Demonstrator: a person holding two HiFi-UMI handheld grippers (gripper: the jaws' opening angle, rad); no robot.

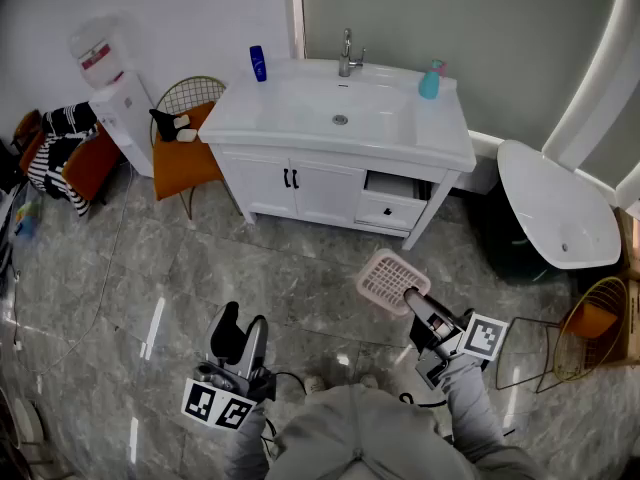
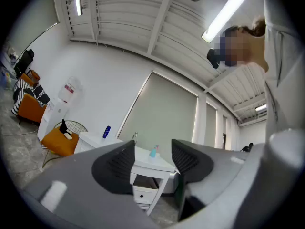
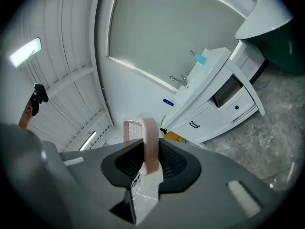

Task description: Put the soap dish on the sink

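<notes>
My right gripper (image 1: 408, 296) is shut on the edge of a pink slatted soap dish (image 1: 385, 278), held above the floor in front of the vanity. In the right gripper view the soap dish (image 3: 149, 144) stands on edge between the two black pads. The white sink (image 1: 340, 108) on its cabinet lies ahead, at the top of the head view, with a faucet (image 1: 348, 56) at the back. My left gripper (image 1: 240, 333) hangs low at the left, open, with nothing between its fingers. In the left gripper view the left gripper (image 2: 153, 162) frames the distant sink (image 2: 143, 157).
A blue bottle (image 1: 258, 64) and a teal dispenser (image 1: 430, 82) stand on the sink top. A vanity drawer (image 1: 390, 206) is pulled open. An orange chair (image 1: 185, 148) stands left of the vanity, a white tub (image 1: 555, 208) and a wire basket (image 1: 590, 323) at the right.
</notes>
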